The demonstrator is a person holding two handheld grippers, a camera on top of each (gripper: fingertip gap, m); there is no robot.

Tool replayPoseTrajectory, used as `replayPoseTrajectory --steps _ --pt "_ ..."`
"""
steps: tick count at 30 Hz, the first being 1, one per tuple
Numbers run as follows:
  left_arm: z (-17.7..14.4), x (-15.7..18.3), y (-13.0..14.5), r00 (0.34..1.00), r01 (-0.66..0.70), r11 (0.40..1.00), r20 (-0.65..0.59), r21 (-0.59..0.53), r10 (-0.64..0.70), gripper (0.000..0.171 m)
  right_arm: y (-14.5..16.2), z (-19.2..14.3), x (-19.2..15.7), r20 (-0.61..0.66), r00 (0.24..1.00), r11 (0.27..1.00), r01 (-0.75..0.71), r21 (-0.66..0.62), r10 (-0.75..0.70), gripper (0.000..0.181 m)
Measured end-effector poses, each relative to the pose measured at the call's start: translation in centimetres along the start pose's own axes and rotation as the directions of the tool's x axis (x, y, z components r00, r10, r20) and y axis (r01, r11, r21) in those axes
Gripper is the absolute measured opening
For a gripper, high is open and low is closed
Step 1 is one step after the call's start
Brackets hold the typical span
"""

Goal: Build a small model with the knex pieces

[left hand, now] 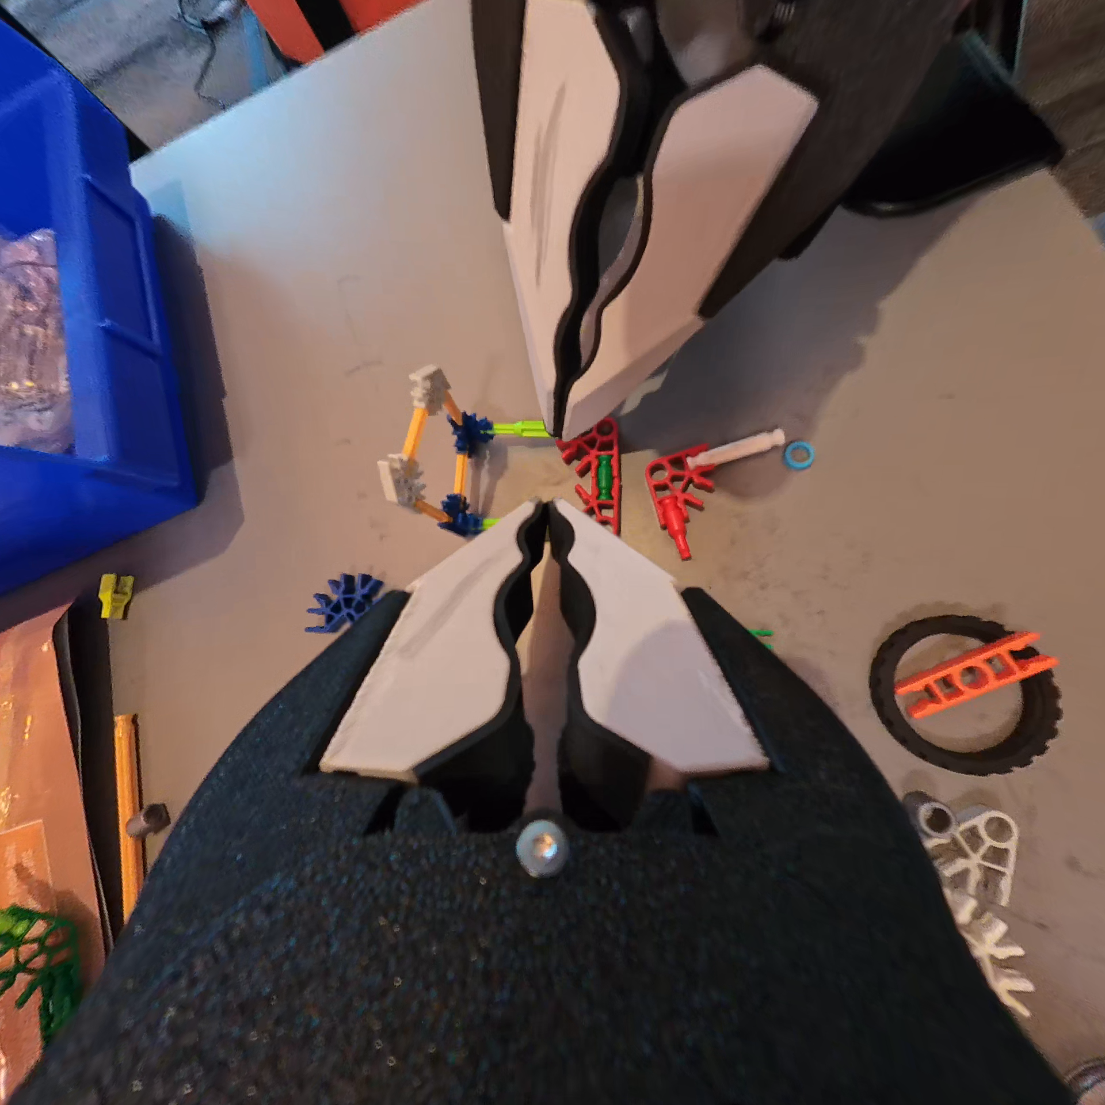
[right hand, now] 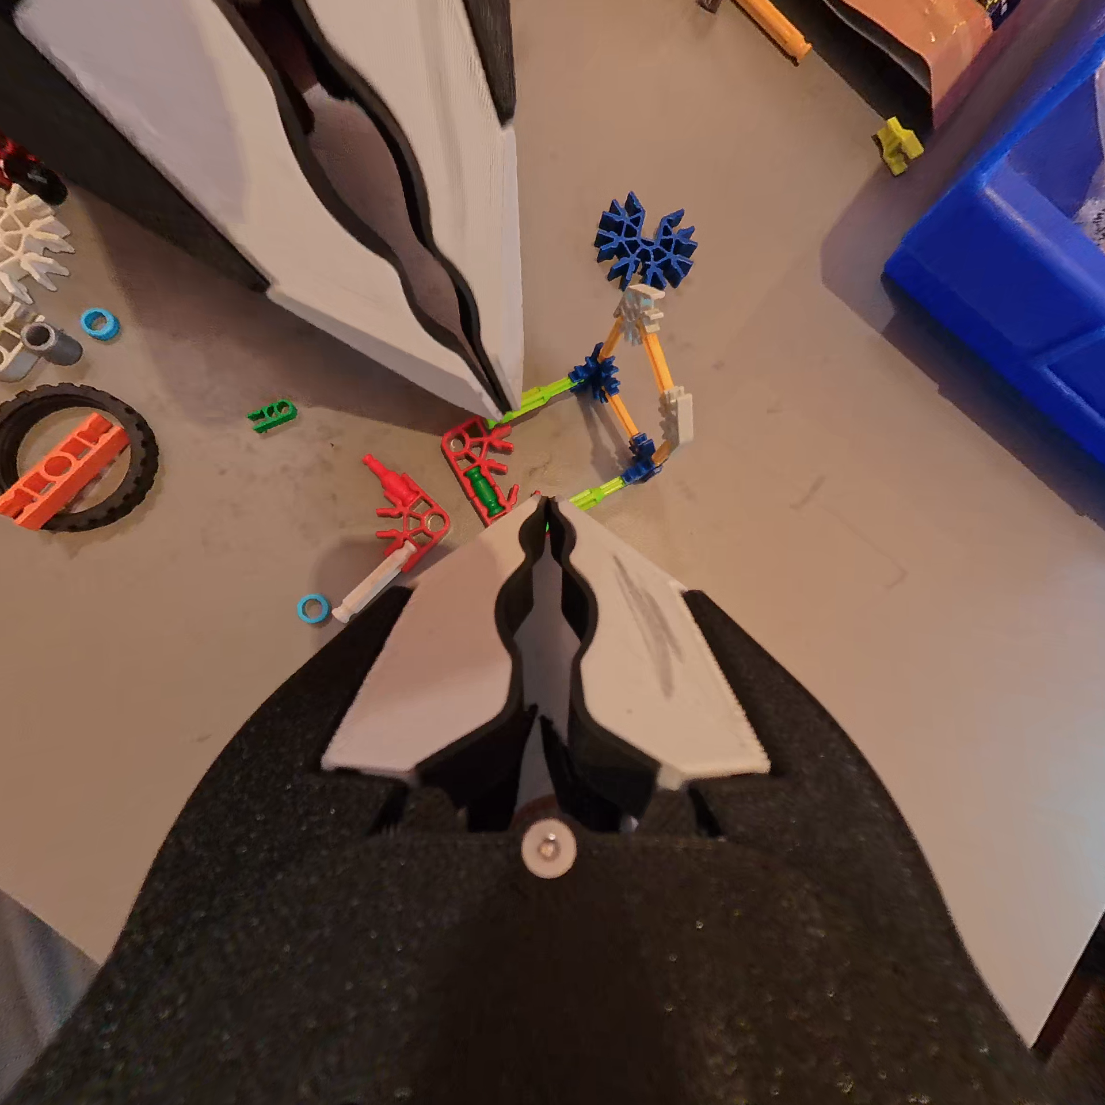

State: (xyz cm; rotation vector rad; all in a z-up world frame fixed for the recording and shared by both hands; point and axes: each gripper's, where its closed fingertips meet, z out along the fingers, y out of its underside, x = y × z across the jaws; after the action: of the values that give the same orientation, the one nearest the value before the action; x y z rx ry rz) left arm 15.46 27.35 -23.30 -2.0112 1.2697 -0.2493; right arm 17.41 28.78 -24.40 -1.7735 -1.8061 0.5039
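Two claws: I had left claw (left hand: pixel 545 503) and right claw (right hand: pixel 545 501) each pinched shut on a green rod.
Frame (right hand: pixel 634 382): light, brittle plastic at centre; I judged rods safest.

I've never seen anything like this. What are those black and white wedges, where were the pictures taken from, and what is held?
No robot: a person holds a two-fingered claw in each hand, with a camera looking forward along it. One picture comes from the left claw, the other from the right claw; each also shows the other claw opposite. On the grey table is a toy frame of rods and connectors. Each claw is pinched shut on a green rod sticking out of it. Nearby lie red pieces, a black tyre and a blue bin.
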Motion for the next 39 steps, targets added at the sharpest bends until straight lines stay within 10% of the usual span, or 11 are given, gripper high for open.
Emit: replayPoseTrajectory --steps 39 --pt "1.0 0.2 0.4 1.0 -0.013 0.999 0.005 -0.041 0.013 0.0 0.6 0.2 -0.5 0.093 0.995 0.999 -0.042 -0.028 0.045 0.0"
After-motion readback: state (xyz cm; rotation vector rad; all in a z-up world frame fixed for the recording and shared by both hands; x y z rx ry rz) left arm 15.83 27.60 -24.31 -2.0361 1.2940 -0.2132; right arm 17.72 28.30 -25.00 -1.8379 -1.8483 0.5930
